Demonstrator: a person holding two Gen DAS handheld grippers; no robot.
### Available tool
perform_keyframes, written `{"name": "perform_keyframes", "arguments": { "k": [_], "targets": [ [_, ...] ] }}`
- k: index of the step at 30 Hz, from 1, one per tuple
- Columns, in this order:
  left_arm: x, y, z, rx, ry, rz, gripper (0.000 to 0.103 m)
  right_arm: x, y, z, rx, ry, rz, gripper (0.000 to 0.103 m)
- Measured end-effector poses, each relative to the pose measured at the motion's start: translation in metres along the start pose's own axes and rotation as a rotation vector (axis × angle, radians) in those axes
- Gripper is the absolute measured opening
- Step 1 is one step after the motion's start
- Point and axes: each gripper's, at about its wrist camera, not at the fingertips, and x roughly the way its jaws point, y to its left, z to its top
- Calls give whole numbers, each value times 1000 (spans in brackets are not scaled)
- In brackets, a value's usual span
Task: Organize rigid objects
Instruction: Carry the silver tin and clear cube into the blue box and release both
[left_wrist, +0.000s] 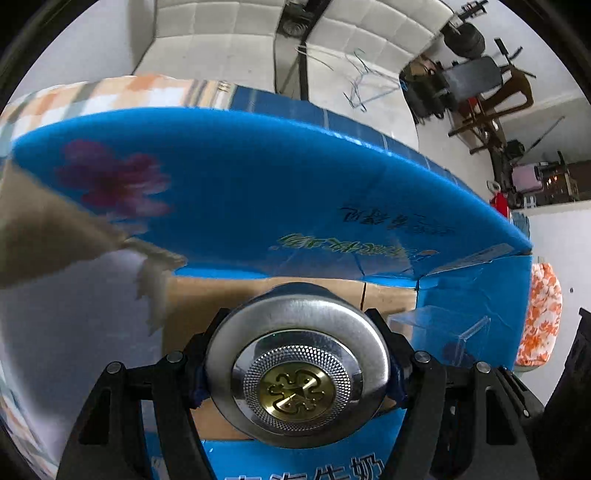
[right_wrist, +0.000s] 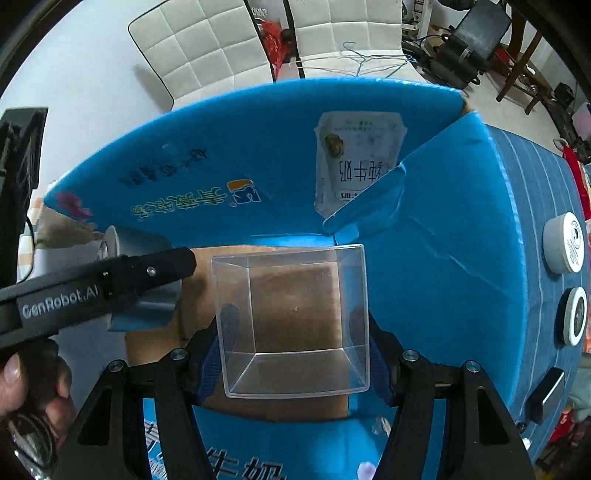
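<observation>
Setting: blue milk carton (right_wrist: 258, 155), flaps raised, cardboard floor showing.
Left gripper (left_wrist: 297, 373): jaws pinching a round silver tin (left_wrist: 297, 365) above the carton floor.
Right gripper (right_wrist: 295, 332): jaws pinching a clear plastic box (right_wrist: 293, 321) over the carton floor, right of the tin.

Blue striped cloth (right_wrist: 532, 206) spread over the supporting surface. Directly on it: an open blue milk carton box (right_wrist: 280, 158), flaps raised; just right of the box, two round white-rimmed tins (right_wrist: 563, 248) (right_wrist: 574, 315) standing on edge in a row, then a small dark rectangular block (right_wrist: 548, 395).
</observation>
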Motion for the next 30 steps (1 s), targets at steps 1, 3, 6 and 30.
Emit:
{"name": "perform_keyframes", "arguments": {
  "k": [1,3,6,30],
  "targets": [
    [2,-3,1,7,5,1,69,3,1,1,-8,0,-4,67],
    [7,-7,2,24,18,4,69,8,4,2,-23,4,-2,68],
    [12,-11,4,32,36,-6,69,16,5,4,-33,8,-13,68],
    [-16,-20,0,54,36,129,103,2,30,-2,-62,34,-82,97]
  ]
}}
